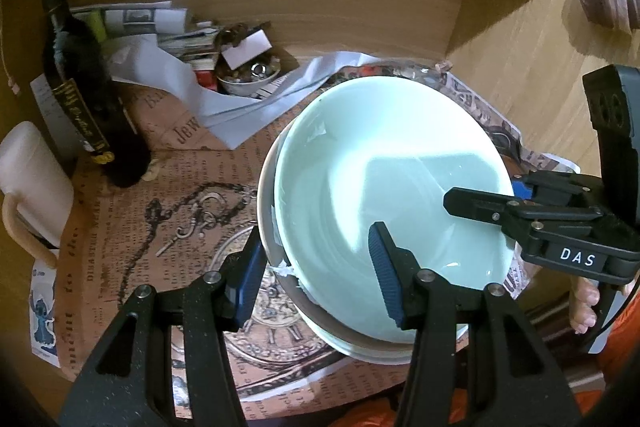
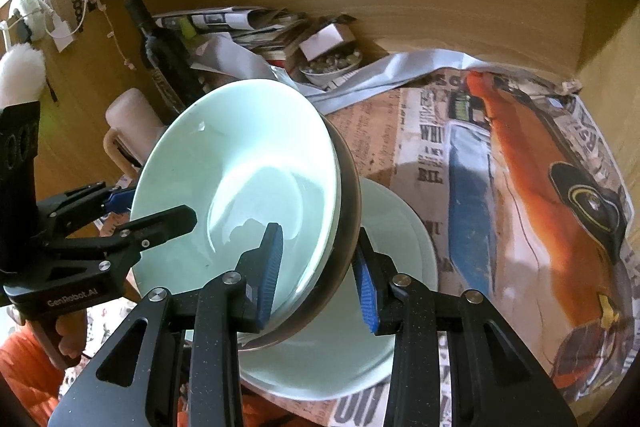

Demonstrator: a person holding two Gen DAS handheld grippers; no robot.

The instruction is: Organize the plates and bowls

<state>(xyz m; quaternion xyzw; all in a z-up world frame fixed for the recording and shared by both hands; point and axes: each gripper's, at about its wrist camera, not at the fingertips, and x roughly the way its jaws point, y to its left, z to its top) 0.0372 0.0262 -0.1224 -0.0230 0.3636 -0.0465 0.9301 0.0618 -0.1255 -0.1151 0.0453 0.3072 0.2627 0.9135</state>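
A stack of pale green plates (image 1: 384, 167) with a darker-rimmed dish beneath is held tilted above the table. My left gripper (image 1: 320, 271) straddles its near-left rim, jaws wide, one finger inside and one outside the stack. My right gripper (image 2: 320, 271) straddles the opposite rim (image 2: 344, 195) the same way; it also shows in the left wrist view (image 1: 492, 203). My left gripper shows in the right wrist view (image 2: 152, 211). Whether either set of pads presses the rim is unclear. Another pale green plate (image 2: 400, 227) lies on the table beneath the stack.
A dark wine bottle (image 1: 84, 99) and a white jug (image 1: 32, 183) stand at the left. Papers and a small bowl of oddments (image 1: 248, 75) sit at the back against the wooden wall (image 1: 360, 7). Printed newspaper (image 2: 520, 167) covers the table.
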